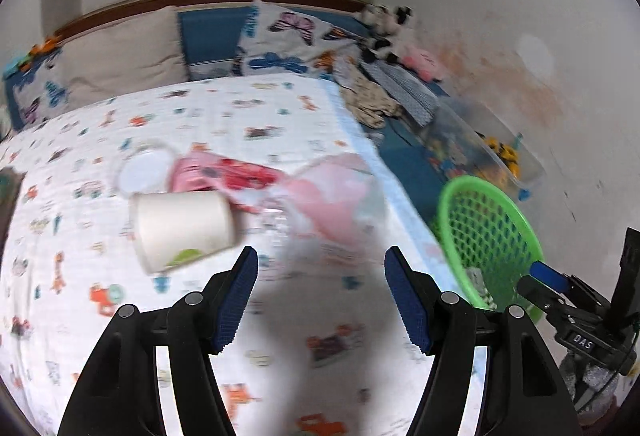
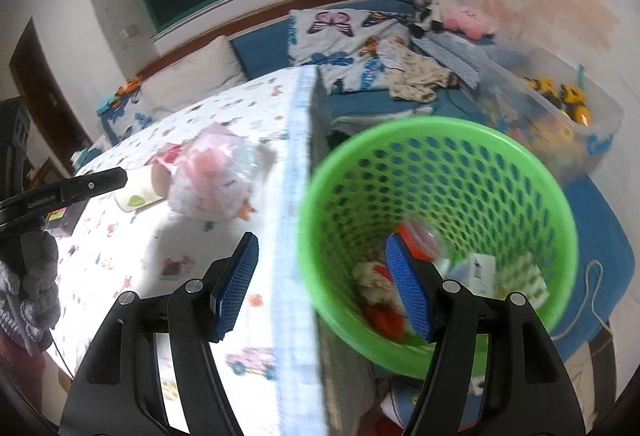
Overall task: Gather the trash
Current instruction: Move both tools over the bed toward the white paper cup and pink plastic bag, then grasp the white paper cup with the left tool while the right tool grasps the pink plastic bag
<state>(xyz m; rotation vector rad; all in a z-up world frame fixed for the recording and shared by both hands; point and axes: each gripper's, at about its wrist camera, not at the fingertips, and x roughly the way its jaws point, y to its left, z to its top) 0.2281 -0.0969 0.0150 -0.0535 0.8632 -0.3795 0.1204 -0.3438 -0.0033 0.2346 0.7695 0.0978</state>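
Both grippers were empty. The left gripper (image 1: pixel 321 296) hung over the near part of the table (image 1: pixel 120 336), jaws spread apart with nothing between them, only the printed cloth showing in the gap. It pointed at the trash that was left, which fits a reach for the next piece, though that is a judgement.

Trash on the table, in a cluster just beyond the left gripper: a white paper cup (image 1: pixel 182 230) lying on its side, a red and pink wrapper (image 1: pixel 236 175) behind it, a round white lid (image 1: pixel 140 171) to the far left of that, and a clear bag with pink inside (image 1: pixel 336 195) to the right near the table edge. Cup and wrapper looked to be touching; blur made the rest unclear.

The right gripper (image 2: pixel 322 288) was also released, jaws parted and empty, sitting over the table's right edge with one finger in front of the green basket (image 2: pixel 436 131). The basket stood off the table's right side, lower, mouth up, so pieces can be dropped in from above. It already held several bits of trash (image 2: pixel 380 288), red and white scraps and small cartons, so the job looked partway done.

A clear toy bin (image 2: pixel 560 103) sat far right by the wall, not part of the task.
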